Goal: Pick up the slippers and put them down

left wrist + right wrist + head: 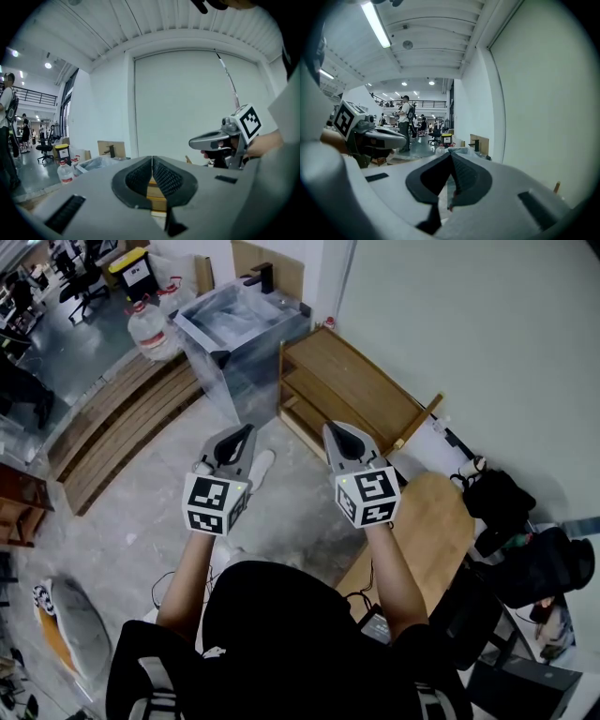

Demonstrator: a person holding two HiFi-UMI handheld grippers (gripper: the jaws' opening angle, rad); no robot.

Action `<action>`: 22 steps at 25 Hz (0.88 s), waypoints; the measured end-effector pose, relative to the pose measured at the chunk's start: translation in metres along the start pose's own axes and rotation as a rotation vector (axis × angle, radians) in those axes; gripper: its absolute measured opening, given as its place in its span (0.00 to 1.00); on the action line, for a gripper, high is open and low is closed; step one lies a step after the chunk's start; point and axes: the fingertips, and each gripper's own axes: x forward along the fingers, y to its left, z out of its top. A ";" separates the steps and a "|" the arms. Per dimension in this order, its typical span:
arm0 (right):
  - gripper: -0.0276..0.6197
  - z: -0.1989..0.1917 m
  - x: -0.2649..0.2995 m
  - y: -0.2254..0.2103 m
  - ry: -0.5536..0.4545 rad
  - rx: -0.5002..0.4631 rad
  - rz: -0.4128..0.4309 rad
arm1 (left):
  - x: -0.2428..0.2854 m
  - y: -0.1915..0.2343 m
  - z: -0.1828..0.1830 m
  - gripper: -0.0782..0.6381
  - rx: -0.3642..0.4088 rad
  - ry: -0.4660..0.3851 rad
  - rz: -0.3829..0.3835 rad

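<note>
Head view: L gripper (246,433) & R gripper (333,430) jaws together, empty, apart over bare floor (141,521), near wooden rack (352,390) edge.

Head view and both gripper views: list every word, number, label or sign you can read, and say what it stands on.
None can be read.
The marker cube on the left gripper: square code pattern, no letters.
The marker cube on the right gripper: the same.
Label on the yellow-lidded bin: too small to read.
Label on the water bottle: blurred.
</note>
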 end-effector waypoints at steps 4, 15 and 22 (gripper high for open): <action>0.04 0.013 0.003 0.006 -0.017 -0.004 -0.008 | -0.004 0.006 0.013 0.12 0.009 -0.033 -0.002; 0.04 0.030 0.019 0.052 -0.025 -0.009 -0.039 | -0.033 0.045 0.029 0.12 0.006 -0.089 -0.024; 0.04 0.040 0.035 0.084 -0.033 -0.007 -0.055 | -0.052 0.074 0.028 0.12 0.000 -0.108 -0.039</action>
